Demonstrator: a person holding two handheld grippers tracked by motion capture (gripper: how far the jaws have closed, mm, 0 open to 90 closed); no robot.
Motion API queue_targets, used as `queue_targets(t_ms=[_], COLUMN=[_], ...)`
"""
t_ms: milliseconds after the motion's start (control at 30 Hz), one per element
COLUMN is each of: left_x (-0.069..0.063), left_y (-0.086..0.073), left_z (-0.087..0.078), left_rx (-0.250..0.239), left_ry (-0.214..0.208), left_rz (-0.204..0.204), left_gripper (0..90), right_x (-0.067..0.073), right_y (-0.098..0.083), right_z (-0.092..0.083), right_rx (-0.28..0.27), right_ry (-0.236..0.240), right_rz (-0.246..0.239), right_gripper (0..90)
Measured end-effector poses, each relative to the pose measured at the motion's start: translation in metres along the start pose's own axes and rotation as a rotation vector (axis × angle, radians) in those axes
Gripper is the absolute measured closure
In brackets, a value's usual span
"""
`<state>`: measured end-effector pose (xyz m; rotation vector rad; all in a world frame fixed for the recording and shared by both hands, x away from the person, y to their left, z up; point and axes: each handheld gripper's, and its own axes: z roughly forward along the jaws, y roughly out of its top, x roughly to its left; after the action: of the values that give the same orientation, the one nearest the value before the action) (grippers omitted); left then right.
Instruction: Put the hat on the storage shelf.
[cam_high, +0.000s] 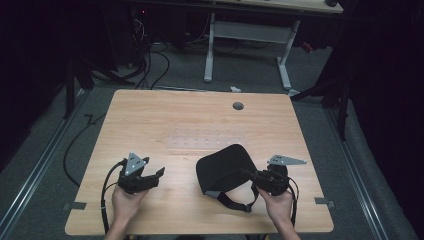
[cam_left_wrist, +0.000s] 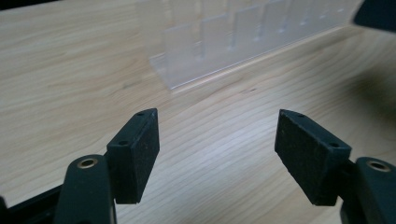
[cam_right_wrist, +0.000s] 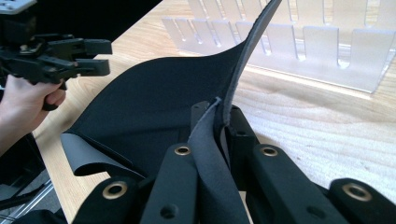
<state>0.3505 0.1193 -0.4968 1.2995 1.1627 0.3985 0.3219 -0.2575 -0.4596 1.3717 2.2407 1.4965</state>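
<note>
Tongs: R (cam_right_wrist: 219, 116) clamped on black pouch (cam_high: 222, 167), L (cam_left_wrist: 217, 144) open, empty.

No text, label, brand, number or sign can be read anywhere in these views.

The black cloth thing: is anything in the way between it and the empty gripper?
Nothing visible. The left gripper hangs open over bare table, and only wood lies between it and the black cloth piece, which the right gripper pinches at its edge. The clear slotted rack sits farther back, off that path.
</note>
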Motion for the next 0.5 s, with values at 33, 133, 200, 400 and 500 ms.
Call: queue_targets(t_ms=[33, 133, 200, 400, 500], left_x=[-0.003, -0.017, -0.024, -0.045, -0.053], left_y=[0.000, -0.002, -0.004, -0.009, -0.010], left_z=[-0.001, -0.005, -0.007, -0.009, -0.007], left_rx=[0.005, 0.056, 0.077, 0.119, 0.152], left_ry=[-0.017, -0.091, -0.121, -0.183, -0.195], left_rz=[0.001, 0.021, 0.045, 0.096, 0.101], left_gripper=[31.2, 32.0, 32.0, 29.4, 27.4], right_x=[0.000, 0.000, 0.002, 0.006, 0.005], right_y=[0.002, 0.006, 0.008, 0.013, 0.014], right_z=[0.001, 0.003, 0.005, 0.005, 0.006], right_rx=[0.001, 0.012, 0.022, 0.046, 0.043], right_ry=[0.003, 0.008, 0.006, 0.010, 0.018], right_rz=[0.007, 0.010, 0.012, 0.004, 0.014], right_gripper=[85.1, 85.0, 85.0, 85.0, 85.0])
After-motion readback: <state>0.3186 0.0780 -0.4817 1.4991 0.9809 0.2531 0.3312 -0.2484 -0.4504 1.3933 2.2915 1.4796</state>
